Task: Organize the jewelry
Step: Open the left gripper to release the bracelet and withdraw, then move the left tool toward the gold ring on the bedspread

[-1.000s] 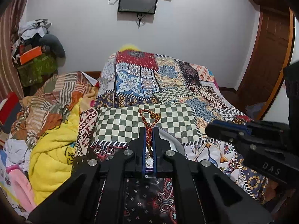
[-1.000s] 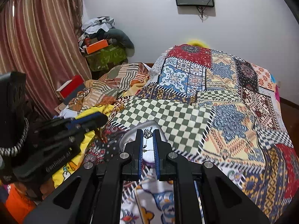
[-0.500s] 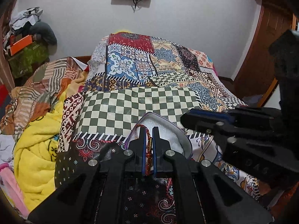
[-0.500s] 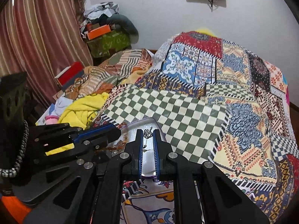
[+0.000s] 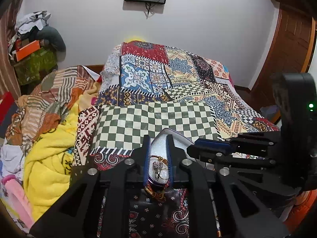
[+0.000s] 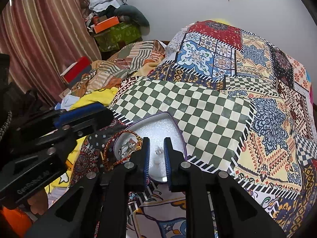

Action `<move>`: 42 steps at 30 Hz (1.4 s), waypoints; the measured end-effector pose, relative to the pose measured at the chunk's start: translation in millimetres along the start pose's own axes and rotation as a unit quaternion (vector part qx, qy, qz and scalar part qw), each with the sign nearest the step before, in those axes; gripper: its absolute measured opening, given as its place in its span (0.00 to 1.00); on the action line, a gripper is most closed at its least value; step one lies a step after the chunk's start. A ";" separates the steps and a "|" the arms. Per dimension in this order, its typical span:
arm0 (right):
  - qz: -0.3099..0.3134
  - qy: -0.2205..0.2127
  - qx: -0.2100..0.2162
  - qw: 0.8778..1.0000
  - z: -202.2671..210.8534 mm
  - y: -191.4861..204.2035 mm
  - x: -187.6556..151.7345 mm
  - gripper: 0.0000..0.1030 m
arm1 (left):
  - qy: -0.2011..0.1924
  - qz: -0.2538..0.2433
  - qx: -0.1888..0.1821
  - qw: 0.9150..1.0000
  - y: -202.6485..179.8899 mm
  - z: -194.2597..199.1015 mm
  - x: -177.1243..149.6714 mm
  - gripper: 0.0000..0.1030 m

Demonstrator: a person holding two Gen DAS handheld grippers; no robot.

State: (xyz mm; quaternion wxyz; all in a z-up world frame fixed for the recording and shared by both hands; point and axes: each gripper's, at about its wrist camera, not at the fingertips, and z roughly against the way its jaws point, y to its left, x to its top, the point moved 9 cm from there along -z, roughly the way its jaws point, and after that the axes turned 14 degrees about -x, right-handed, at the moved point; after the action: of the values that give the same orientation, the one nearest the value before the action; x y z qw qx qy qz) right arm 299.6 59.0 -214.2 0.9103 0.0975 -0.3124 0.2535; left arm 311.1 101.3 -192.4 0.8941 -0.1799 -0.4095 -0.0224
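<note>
A silver heart-shaped tray (image 6: 158, 127) with white padding lies on the patchwork bedspread. A red and gold thread bracelet (image 6: 118, 138) lies over its left rim, beside a silver ring (image 6: 126, 147). A small sparkly piece (image 6: 159, 150) lies on the padding between the fingers of my right gripper (image 6: 156, 144), which is open and empty. My left gripper (image 5: 158, 141) is open over the tray (image 5: 174, 135); the ring (image 5: 157, 166) and part of the bracelet (image 5: 154, 192) show between its fingers. Each gripper appears in the other's view.
The bed is covered by a patchwork spread with a green checked panel (image 5: 154, 121). A yellow blanket (image 5: 49, 162) and crumpled clothes lie to the left. A pile of boxes (image 6: 111, 25) stands by the curtain. A wooden door (image 5: 287, 45) is at right.
Both grippers have opened. The left let the bracelet go onto the tray's rim; the right let go its small jewelry piece onto the padding. Both have moved closer to the tray.
</note>
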 end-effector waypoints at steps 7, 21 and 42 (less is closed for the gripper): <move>-0.014 -0.021 -0.020 0.999 28.0 -15.3 6.3 0.17 | -0.013 -0.017 0.015 1.000 -9.8 18.7 7.6 0.33; -0.043 -0.081 -0.087 0.992 117.4 -62.9 -3.3 0.18 | -0.034 -0.046 0.000 0.998 -60.8 59.2 12.7 0.44; -0.114 -0.013 -0.140 0.984 122.5 -144.9 -97.1 0.19 | 0.067 -0.068 -0.056 0.994 -132.0 3.9 -52.6 0.48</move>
State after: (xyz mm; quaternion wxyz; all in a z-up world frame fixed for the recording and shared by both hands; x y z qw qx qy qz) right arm 246.1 -144.6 -180.7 0.9338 0.0075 -0.3431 0.1009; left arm 248.7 -26.3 -188.9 0.9046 -0.1995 -0.3578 -0.1175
